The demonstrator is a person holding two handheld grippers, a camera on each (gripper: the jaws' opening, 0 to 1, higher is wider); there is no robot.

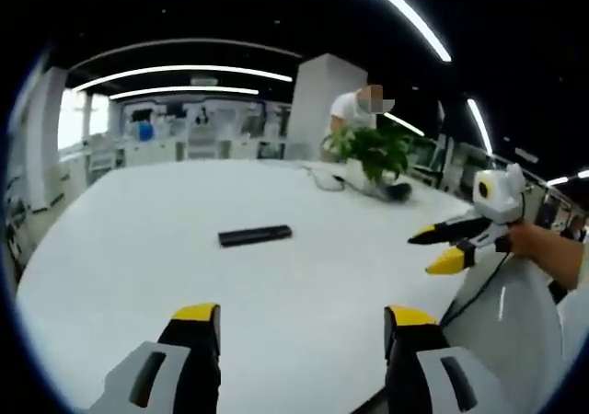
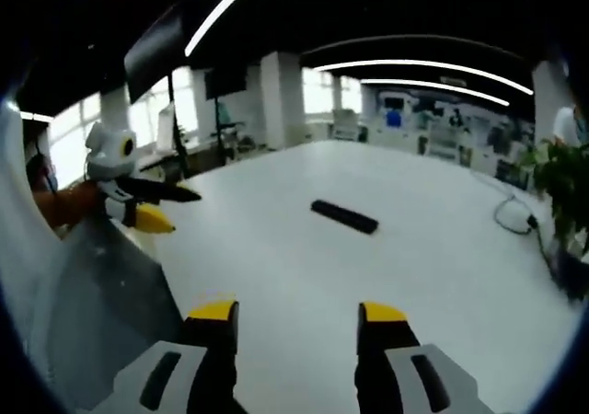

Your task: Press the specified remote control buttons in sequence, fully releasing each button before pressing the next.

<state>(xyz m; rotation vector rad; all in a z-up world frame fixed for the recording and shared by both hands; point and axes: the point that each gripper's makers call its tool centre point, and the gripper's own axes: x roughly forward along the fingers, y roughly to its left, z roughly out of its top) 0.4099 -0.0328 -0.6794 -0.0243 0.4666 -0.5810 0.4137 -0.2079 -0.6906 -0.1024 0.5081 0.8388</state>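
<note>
Clearly out in the open: remote control, black and slim, flat on the bare white table, well apart from both tools and from every other item. Lying lengthwise across the left gripper view, angled in the right gripper view; buttons too small to make out (a real worry for a sequence that depends on hitting named keys). Nearer the edge than the remote, left gripper with jaws spread wide, nothing between them. Same for right gripper, jaws wide apart and empty, yellow tips showing. Beyond the remote, toward the far side, potted plant with a cable looped just beside it; behind that, a person in a white top. Likely trouble from here: coming down with a wide-spread jaw and catching two keys at once, or shoving the light remote across the slick top instead of depressing a key, since nothing pins it. Also possible: hovering tool hiding the remote from sight, or the next press begun before full lift-off.
</note>
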